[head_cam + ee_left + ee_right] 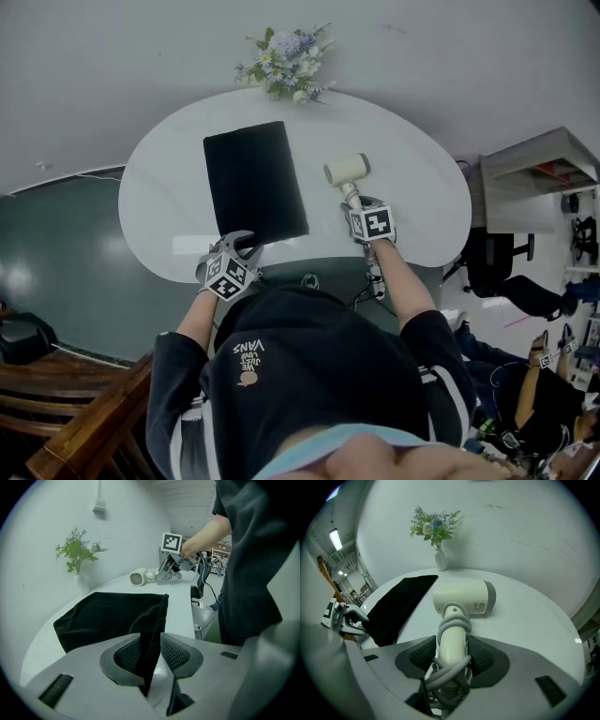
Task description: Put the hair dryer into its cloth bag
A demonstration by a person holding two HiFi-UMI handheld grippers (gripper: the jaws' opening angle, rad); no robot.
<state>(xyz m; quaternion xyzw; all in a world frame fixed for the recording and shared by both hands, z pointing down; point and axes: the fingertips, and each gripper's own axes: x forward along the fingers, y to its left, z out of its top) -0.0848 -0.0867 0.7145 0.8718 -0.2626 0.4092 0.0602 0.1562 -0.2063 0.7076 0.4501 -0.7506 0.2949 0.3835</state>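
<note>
We are counting one black rectangular cloth bag (253,178), lying flat on the one white oval table (417,202); one cream plastic hair dryer (347,169) is lying on its side just to the right of the bag, apart from it; one bunch of artificial flowers in a white vase (284,64) is standing at the far edge. We are reading "VANS" on the person's black shirt (309,375); the round label on the dryer's barrel is too small to read. Both forearms are reaching forward, grippers tilting steeply down. The left gripper (151,654) is pinching the bag's near hem, seemingly pressing it between both pads; the right gripper (452,656) is clamping the dryer's handle, where a grey cord (454,617) is coiling.
</note>
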